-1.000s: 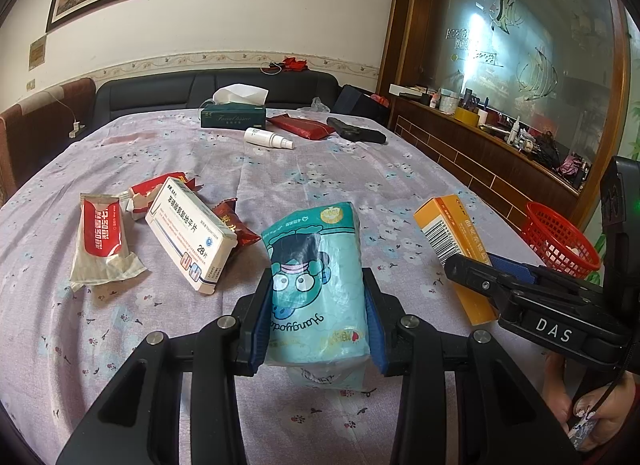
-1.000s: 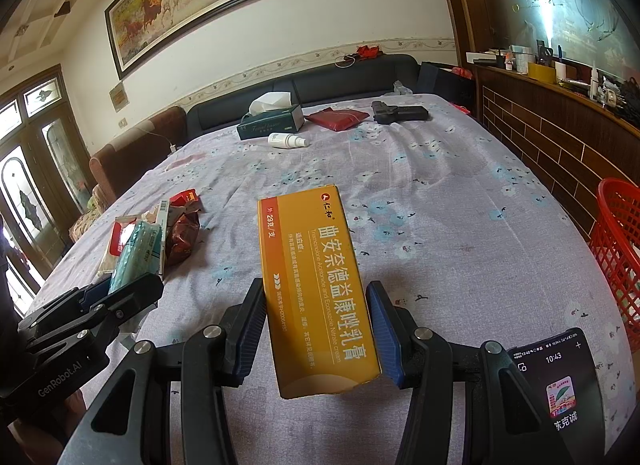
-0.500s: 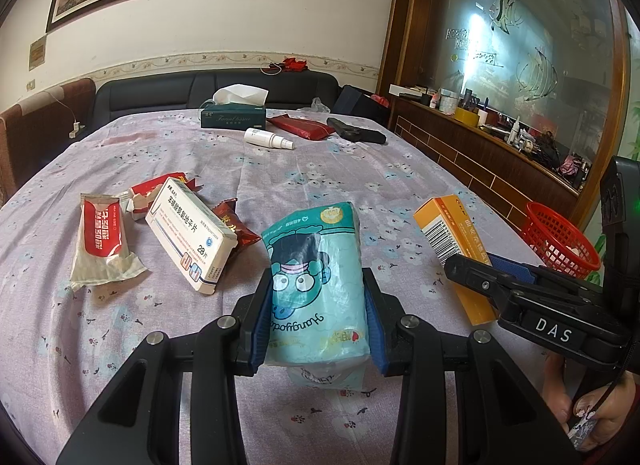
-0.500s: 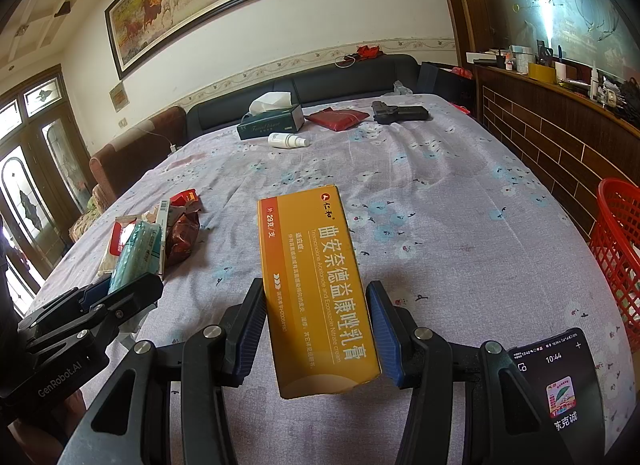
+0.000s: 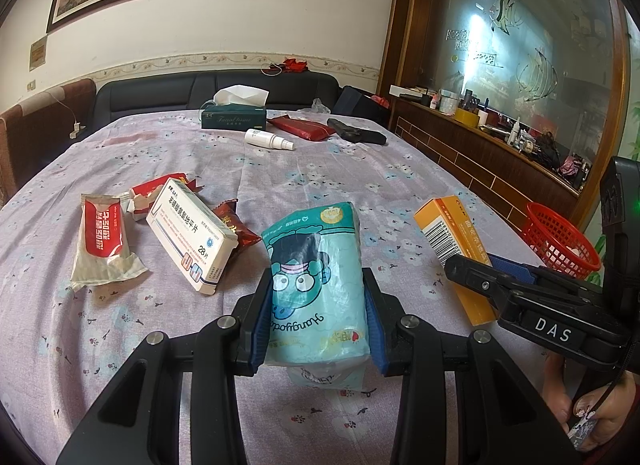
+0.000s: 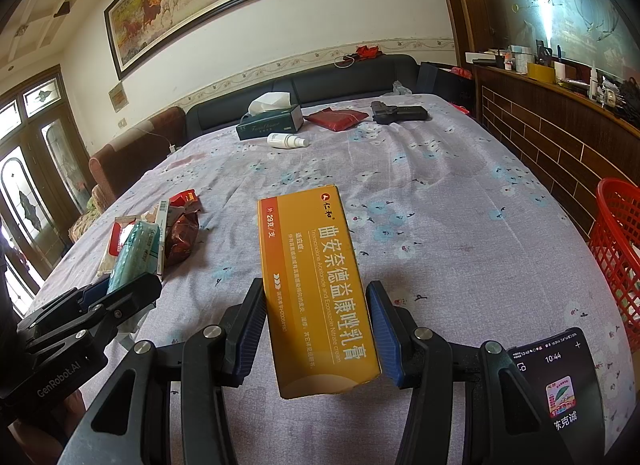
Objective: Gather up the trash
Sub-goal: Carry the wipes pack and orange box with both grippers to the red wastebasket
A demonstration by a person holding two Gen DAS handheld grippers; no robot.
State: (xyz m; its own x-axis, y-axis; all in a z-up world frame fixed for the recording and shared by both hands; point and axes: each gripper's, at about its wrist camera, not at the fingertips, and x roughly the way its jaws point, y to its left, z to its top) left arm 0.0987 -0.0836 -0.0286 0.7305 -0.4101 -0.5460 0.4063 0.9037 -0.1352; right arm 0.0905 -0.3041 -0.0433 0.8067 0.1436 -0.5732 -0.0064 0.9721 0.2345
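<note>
Low centre of both frames: left gripper [image 5: 316, 319] clamps teal tissue pack [image 5: 314, 285]; right gripper [image 6: 318, 325] clamps orange box [image 6: 316, 285]. Right view alone shows phone [image 6: 560, 377]; red basket [image 5: 560, 241] mid-right.

Got my left gripper [image 5: 316, 317] clamped on the teal packet [image 5: 316, 285], right gripper [image 6: 318, 329] pinching the orange box [image 6: 316, 289], both held side by side, pointing forward.

A teal tissue pack [image 5: 316, 285] with a cartoon face sits upright, pinched at its sides, and a long orange carton [image 6: 320, 285] is held likewise, tilted. Left on the flowered table [image 5: 320, 181] lie a white pill box [image 5: 190, 235], a red-and-white sachet [image 5: 102, 241] and crumpled red wrappers [image 5: 240, 225]; a red basket [image 5: 560, 241] stands at the right edge.
</note>
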